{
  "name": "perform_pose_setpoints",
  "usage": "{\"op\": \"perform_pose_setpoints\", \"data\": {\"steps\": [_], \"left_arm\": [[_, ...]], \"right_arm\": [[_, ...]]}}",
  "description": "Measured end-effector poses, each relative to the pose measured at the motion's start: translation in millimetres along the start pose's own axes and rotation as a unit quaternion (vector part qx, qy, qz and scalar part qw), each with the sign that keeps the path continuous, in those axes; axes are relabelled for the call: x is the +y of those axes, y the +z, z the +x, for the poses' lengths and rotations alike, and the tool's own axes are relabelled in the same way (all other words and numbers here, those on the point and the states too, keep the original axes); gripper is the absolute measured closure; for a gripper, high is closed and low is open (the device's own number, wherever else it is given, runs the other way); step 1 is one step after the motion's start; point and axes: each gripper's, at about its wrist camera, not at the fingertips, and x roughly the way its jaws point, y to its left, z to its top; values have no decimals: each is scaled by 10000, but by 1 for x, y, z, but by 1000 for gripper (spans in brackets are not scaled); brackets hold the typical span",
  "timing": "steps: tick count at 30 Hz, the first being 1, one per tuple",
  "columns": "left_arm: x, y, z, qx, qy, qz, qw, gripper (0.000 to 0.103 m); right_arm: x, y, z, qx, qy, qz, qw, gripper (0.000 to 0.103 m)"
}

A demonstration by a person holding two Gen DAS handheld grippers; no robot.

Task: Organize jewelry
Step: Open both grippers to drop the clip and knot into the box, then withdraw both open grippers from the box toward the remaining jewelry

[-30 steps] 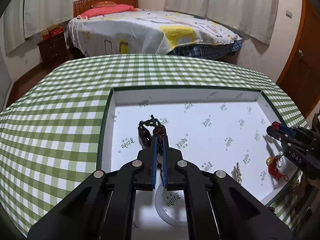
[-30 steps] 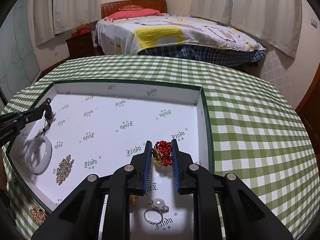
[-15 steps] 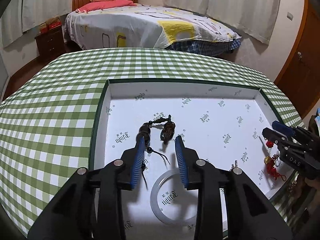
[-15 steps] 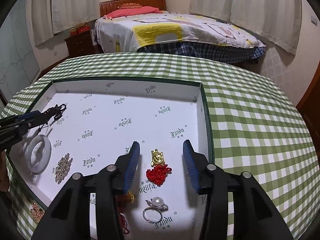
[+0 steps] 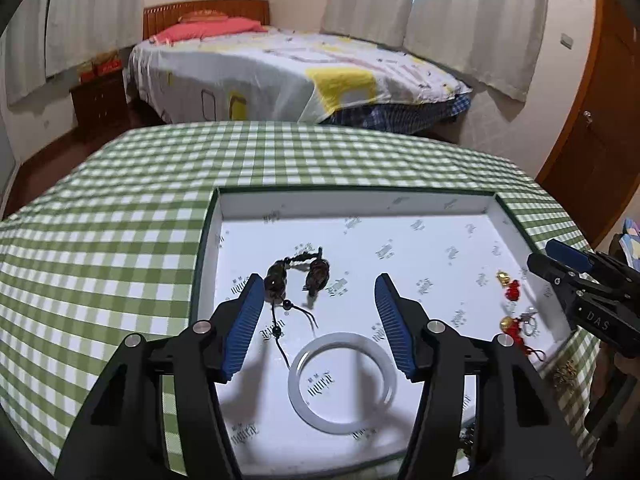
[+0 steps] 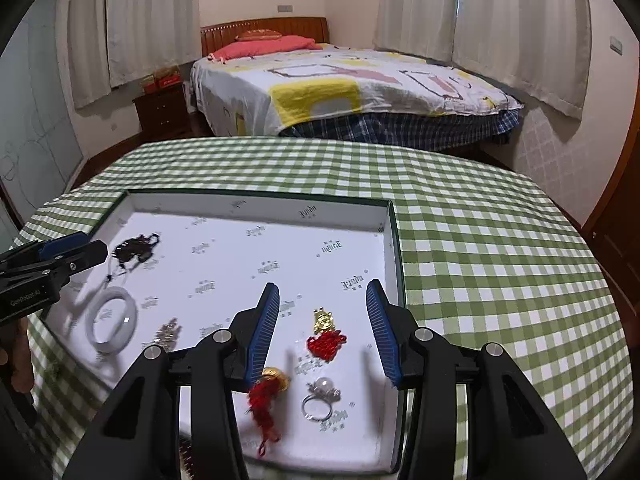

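Observation:
A shallow white box [image 5: 360, 202] [image 6: 260, 200] with green rim lies on the checked table. My left gripper [image 5: 318, 322] is open and empty, above the box's near left part. A dark bead pendant [image 5: 298, 274] [image 6: 134, 250] lies just ahead of it, and a white bangle [image 5: 342, 382] [image 6: 112, 320] lies below it. My right gripper [image 6: 322, 328] is open and empty over a gold charm with red knot [image 6: 326, 336]. A pearl ring [image 6: 320, 396] and a red tassel charm [image 6: 266, 394] lie nearer. A small gold chain [image 6: 168, 332] lies beside the bangle.
The green checked tablecloth [image 5: 120, 220] [image 6: 500, 260] surrounds the box. A bed [image 5: 280, 72] stands beyond the table, a wooden door [image 5: 592, 120] at the right. More gold pieces [image 5: 564, 372] lie on the cloth outside the box's near right corner.
Both grippers opened and drew back. The left let go of the dark bead pendant, the right let go of the gold charm with red knot; both now lie in the box.

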Motion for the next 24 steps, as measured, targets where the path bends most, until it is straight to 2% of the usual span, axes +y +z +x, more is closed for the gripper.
{"op": "perform_pose_setpoints", "data": {"steps": [4, 8, 22, 23, 24], "left_arm": [[-7, -4, -21, -177, 3, 62, 9998, 46], [-7, -17, -39, -183, -5, 7, 9998, 46], [2, -84, -77, 276, 223, -96, 9993, 46], [3, -89, -79, 314, 234, -112, 9992, 46], [4, -92, -80, 348, 246, -122, 9990, 46]], "right_arm": [[9, -5, -19, -94, 73, -20, 9999, 58], [20, -17, -34, -78, 169, -41, 9998, 58], [56, -79, -51, 441, 549, -187, 9973, 58], [57, -82, -51, 474, 559, -197, 9971, 57], [60, -85, -49, 538, 598, -207, 9965, 49]]}}
